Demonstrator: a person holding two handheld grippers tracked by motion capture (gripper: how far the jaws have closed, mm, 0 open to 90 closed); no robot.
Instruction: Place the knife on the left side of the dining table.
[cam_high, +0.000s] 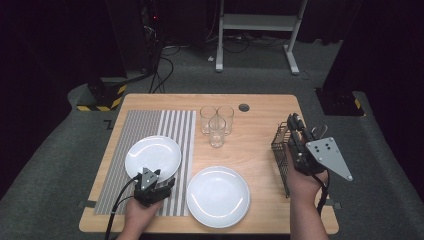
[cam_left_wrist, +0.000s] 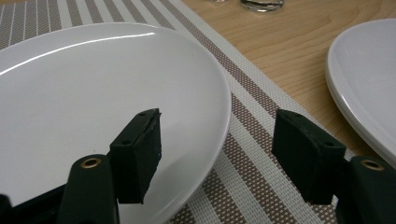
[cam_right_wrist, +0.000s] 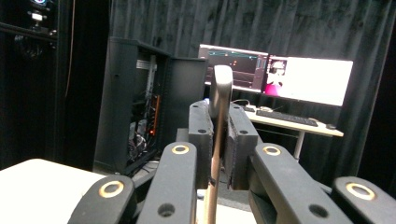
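early in the table laying, by the look of it. left gripper (cam_left_wrist: 219, 140) wide open, jaws astride the near rim of the plate (cam_left_wrist: 93, 93) on the striped placemat (cam_high: 145, 120) at the desk's left side, not pinching it. right gripper (cam_right_wrist: 223, 126) clamped tight on a metal cutlery handle (cam_right_wrist: 220, 88), held upright above the wire basket (cam_high: 281, 145) at the desk's right edge. second plate (cam_high: 218, 196) at the near edge, three glasses (cam_high: 216, 122) toward the far edge. cutlery not yet laid. no brand or label legible; monitor (cam_right_wrist: 317, 79) text too blurred.

Metal utensil handle (cam_right_wrist: 219, 93) upright, clamped; white plate (cam_left_wrist: 84, 102) on striped mat.
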